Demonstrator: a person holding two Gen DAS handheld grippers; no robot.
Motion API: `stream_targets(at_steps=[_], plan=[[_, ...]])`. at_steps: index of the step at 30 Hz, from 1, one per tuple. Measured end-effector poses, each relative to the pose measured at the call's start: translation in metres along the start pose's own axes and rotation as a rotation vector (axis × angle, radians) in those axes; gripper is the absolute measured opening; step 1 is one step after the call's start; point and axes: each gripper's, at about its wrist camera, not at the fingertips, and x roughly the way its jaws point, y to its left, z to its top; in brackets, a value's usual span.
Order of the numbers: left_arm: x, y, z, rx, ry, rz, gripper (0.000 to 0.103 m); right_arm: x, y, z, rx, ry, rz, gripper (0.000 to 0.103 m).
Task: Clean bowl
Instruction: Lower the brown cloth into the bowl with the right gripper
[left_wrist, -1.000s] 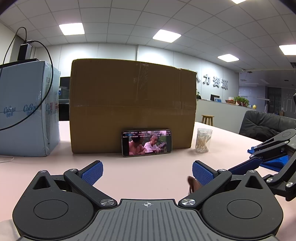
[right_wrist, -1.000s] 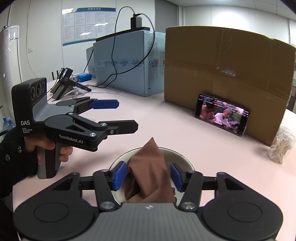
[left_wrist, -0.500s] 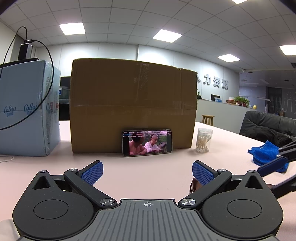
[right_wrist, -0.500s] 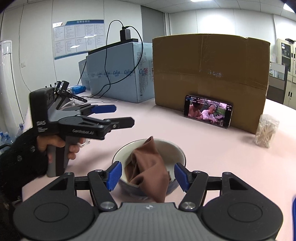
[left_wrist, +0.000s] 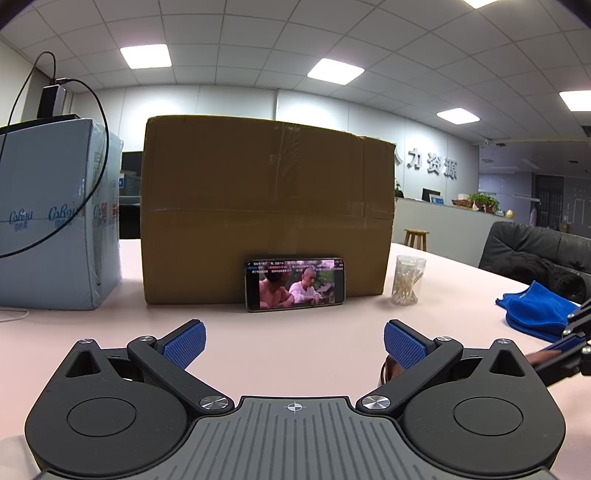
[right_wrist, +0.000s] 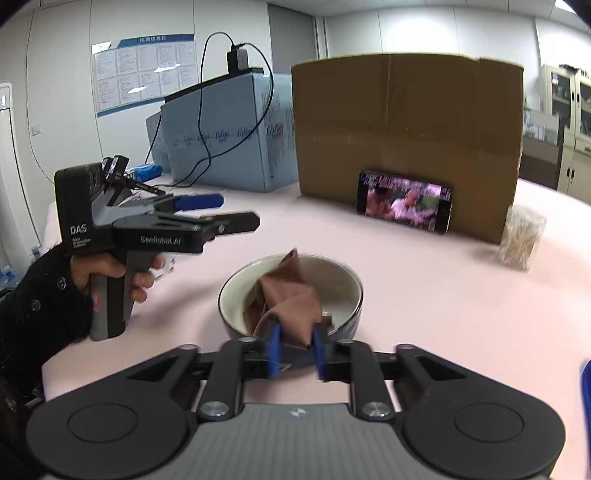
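My right tongs (right_wrist: 295, 349) pinch the brown cloth (right_wrist: 286, 301) inside the bowl (right_wrist: 347, 291), mid-tabletop (right_wrist: 424, 306). Left tongs (left_wrist: 293, 341) gape empty, so unbraced bowl may skid or tip when I wipe.

bowl (right_wrist: 343, 284): glossy ceramic | cloth (right_wrist: 291, 302): soft brown fabric | box (left_wrist: 266, 210): matt cardboard | bench (left_wrist: 295, 343): smooth matt pink
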Motion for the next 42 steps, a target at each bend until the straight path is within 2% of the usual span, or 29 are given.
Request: stream_targets(at_steps=[8, 12, 16, 20, 24, 26, 31, 34, 40, 42], plan=[[0.0, 0.0, 0.0, -0.004, 0.0, 0.0, 0.103, 0.031, 0.004, 0.022, -0.045, -0.007, 0.026, 0.011], [-0.001, 0.0, 0.0, -0.006, 0.001, 0.0, 0.103, 0.053, 0.002, 0.03, -0.045, 0.033, 0.048, 0.012], [-0.001, 0.001, 0.0, -0.009, 0.001, -0.001, 0.103, 0.072, 0.001, 0.039, -0.053, 0.087, 0.047, 0.014], [0.0, 0.002, 0.0, -0.016, 0.004, -0.002, 0.103, 0.085, 0.002, 0.048, -0.083, 0.152, 0.042, 0.025], [0.0, 0.003, -0.001, -0.02, 0.006, -0.003, 0.103, 0.088, 0.006, 0.056, -0.17, 0.219, 0.038, 0.045], [0.0, 0.002, -0.001, -0.019, 0.005, -0.003, 0.103, 0.086, 0.009, 0.06, -0.222, 0.237, 0.055, 0.048], [-0.001, 0.002, -0.001, -0.023, 0.004, -0.003, 0.103, 0.08, 0.017, 0.068, -0.457, 0.281, 0.15, 0.049], [-0.001, 0.002, -0.001, -0.025, 0.003, -0.004, 0.103, 0.079, 0.019, 0.071, -0.534, 0.323, 0.147, 0.049], [-0.001, 0.002, -0.001, -0.027, 0.005, -0.007, 0.103, 0.062, 0.021, 0.081, -0.597, 0.338, 0.193, 0.048], [-0.001, 0.002, -0.001, -0.028, 0.005, -0.007, 0.103, 0.057, 0.023, 0.085, -0.613, 0.356, 0.209, 0.044]])
